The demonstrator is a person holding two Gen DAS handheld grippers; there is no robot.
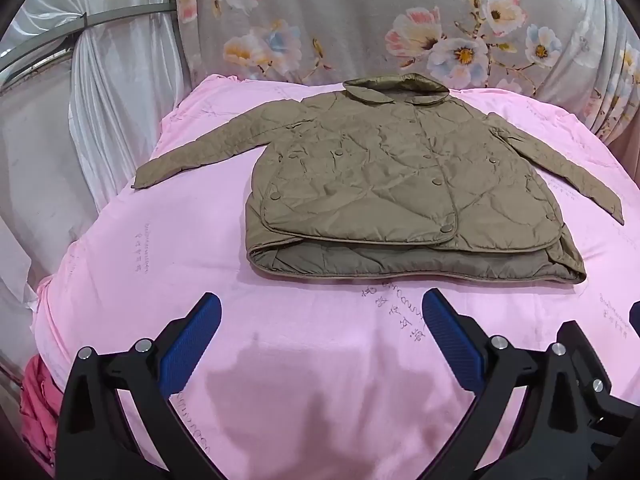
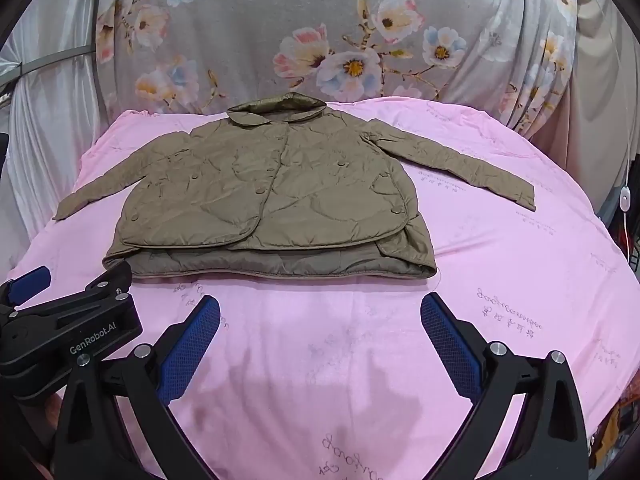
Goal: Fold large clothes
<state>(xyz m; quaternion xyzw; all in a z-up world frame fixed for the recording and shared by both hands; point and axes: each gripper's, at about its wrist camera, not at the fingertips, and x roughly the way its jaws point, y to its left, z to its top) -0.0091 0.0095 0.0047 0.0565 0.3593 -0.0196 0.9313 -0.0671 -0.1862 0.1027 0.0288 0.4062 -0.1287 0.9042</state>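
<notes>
Olive jacket [image 1: 400,184]: quilted, lying flat and face up on the pink blanket [image 1: 120,240], collar at the far edge, hem nearest the tools, snap buttons down the front.
Sleeves: both spread outward to the left and right.
Hem: front layer sits a little short of the back layer, so the lining shows along the near edge.
Left tool [image 1: 320,336]: fingers spread wide, nothing between them, above the blanket just short of the hem.
Right tool [image 2: 320,336]: likewise wide apart and empty, beside the left tool.
Backdrop: grey floral fabric [image 2: 320,40] behind the bed.
</notes>
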